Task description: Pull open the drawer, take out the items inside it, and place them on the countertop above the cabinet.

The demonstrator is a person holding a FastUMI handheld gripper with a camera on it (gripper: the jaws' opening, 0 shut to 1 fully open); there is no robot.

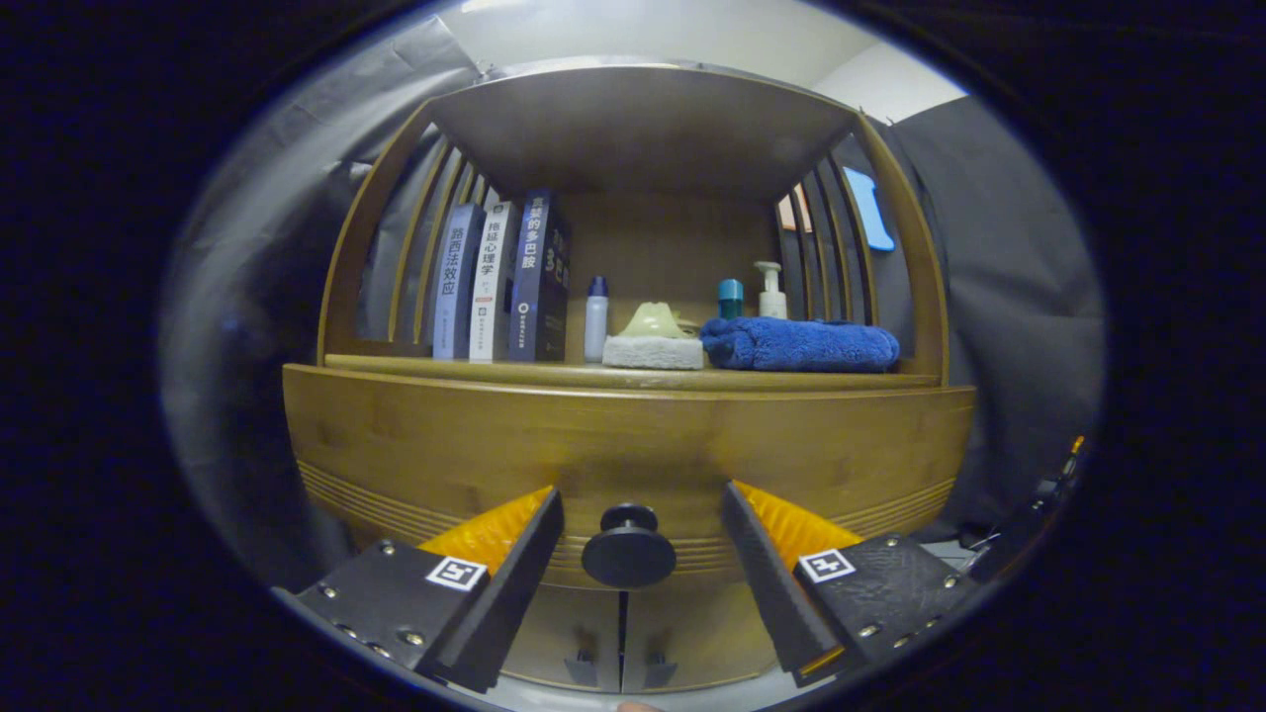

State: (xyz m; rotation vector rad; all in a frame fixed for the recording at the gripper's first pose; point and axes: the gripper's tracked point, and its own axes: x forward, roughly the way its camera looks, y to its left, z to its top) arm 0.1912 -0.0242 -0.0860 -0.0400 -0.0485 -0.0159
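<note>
A wooden cabinet faces me, its drawer front (633, 435) closed under the countertop shelf (633, 377). A round dark knob (628, 547) sticks out of the drawer front. My gripper (641, 509) is open, one finger on each side of the knob, with a gap between each finger and the knob. The drawer's contents are hidden behind its front.
On the countertop stand three books (499, 280) at the left, a small white bottle (596, 318), a sponge with a pale object on it (653, 341), a folded blue towel (801, 344), a teal-capped container (730, 298) and a pump bottle (769, 290). Two lower cabinet doors (623, 638) sit under the drawer.
</note>
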